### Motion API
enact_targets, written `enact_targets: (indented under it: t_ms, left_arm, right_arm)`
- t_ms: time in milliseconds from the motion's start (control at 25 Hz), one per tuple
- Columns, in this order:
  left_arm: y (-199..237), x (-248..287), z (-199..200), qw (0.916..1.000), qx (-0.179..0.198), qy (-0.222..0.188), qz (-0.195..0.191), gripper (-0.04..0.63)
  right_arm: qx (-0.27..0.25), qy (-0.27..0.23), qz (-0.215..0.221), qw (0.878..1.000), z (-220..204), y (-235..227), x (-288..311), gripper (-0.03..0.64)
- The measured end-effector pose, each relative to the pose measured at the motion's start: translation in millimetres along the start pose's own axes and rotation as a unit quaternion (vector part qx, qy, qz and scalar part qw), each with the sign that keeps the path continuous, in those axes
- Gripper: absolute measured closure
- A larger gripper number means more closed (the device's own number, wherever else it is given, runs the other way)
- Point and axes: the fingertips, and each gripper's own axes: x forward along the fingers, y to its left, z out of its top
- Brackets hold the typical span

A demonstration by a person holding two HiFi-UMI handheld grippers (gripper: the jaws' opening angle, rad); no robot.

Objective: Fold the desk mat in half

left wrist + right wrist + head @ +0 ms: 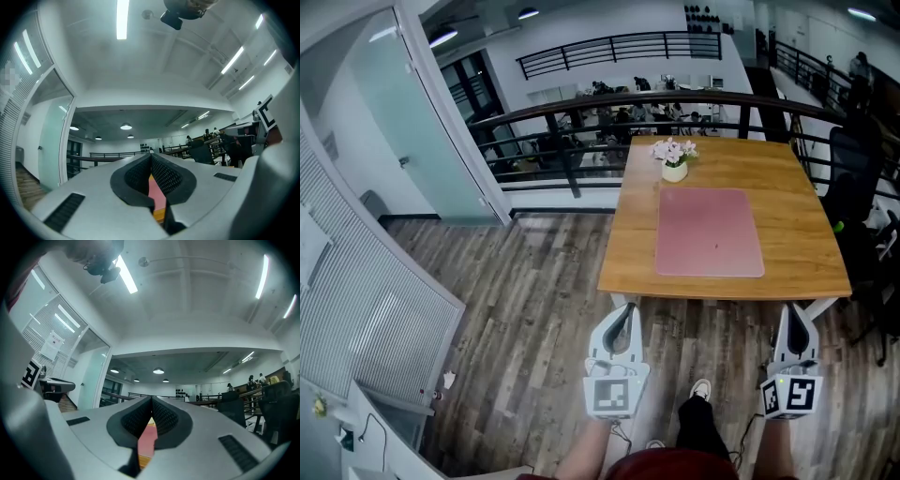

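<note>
Pink desk mat flat on worktop, flower pot at its far-left corner; left hand-held gripper and right hand-held gripper both closed, empty, near side.

Cool white light is pouring from the ceiling strip lights high above both pairs of jaws, glaring and bleaching the ceiling around them. The wide lenses are bending the room and darkening its rims, surfaces just behind the jaws are going soft, and beyond the jaw tips the wooden table is sitting evenly lit.
</note>
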Motion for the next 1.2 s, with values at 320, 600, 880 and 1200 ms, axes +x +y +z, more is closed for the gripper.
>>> enact_targets:
  t_ms: [320,600,880,1200]
  left_arm:
    - [-8,91,-24,0.9999,-0.006,0.014,-0.007,0.575]
    - [-14,173,-36,0.9998,0.001,0.020,-0.010,0.575]
    - [-27,248,-46,0.9997,-0.003,0.025,-0.006,0.575]
    - [-41,311,-58,0.9994,-0.005,0.033,0.010,0.575]
  right_arm:
    - [0.001,0.013,-0.008,1.000,-24,-46,74,0.609]
    - [0.008,0.027,-0.010,1.000,-43,-90,145,0.609]
    - [0.010,0.029,-0.001,1.000,-56,-132,209,0.609]
    - [0.017,0.027,0.009,0.999,-70,-180,266,0.608]
